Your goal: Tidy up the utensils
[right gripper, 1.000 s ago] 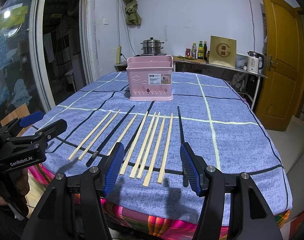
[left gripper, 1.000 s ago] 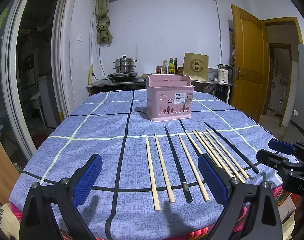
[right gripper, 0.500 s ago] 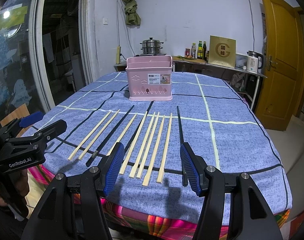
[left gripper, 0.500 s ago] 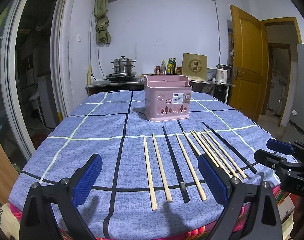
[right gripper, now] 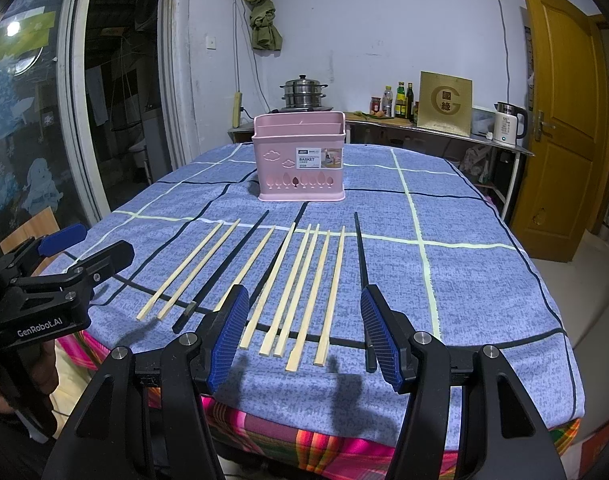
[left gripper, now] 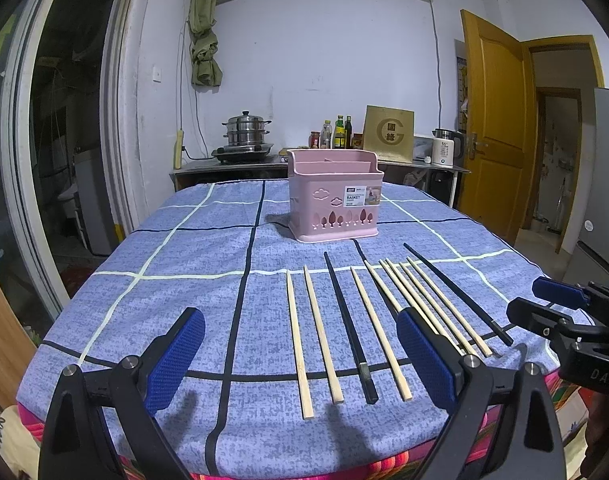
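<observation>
Ahead, chopsticks (right gripper: 302, 280) beyond gaping right hand-held gripper (right gripper: 304, 336)

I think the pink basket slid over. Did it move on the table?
No. The pink basket sits at the same dark stripe on the tablecloth; its slight drift in the left wrist view is the camera moving.

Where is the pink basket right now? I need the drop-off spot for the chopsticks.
In both wrist views the basket stands upright mid-table on the blue cloth, just beyond the far tips of the row of chopsticks, in front of the counter with the steamer pot.
</observation>
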### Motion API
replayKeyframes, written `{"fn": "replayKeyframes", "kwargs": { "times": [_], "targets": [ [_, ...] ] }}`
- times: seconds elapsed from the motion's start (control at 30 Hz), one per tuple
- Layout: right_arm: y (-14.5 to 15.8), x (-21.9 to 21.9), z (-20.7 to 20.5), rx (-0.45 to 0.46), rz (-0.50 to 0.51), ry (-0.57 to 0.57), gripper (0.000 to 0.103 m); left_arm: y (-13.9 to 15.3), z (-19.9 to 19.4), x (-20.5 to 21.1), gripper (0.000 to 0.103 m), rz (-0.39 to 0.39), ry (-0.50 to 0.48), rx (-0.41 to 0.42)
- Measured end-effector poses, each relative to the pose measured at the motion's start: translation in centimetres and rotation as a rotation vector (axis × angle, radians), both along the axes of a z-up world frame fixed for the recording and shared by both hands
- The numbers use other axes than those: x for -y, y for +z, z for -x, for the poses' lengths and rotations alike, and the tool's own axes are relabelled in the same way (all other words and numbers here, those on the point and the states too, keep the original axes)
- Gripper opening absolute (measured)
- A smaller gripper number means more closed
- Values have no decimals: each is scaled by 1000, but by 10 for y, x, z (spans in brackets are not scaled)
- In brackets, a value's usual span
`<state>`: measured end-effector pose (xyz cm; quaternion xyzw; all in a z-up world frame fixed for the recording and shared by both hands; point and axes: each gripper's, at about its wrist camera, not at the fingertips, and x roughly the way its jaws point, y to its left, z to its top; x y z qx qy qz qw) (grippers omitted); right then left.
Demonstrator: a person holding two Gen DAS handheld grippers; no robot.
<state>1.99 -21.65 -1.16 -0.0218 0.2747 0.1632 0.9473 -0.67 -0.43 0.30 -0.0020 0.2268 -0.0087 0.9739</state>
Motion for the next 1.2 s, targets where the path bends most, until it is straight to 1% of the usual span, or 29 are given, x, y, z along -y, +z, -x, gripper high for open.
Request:
{"fn": "replayKeyframes", "kwargs": {
  "times": [0.53,0.97,1.13,1.2],
  "targets": [
    [-1,-1,0,-1,0,-1,59,-2,0,1,98,5,0,-8],
    [-5,-1,-6,-16,5,-2,59,-9,-13,-2,98,9,-2,-28],
    [-8,-3,-16,-31,12,-4,59,-14,-25,-7,97,9,-1,-62],
    [-8,-3,-21,-34,15,-1,59,-18,-34,-12,95,16,-1,-81]
  ]
}}
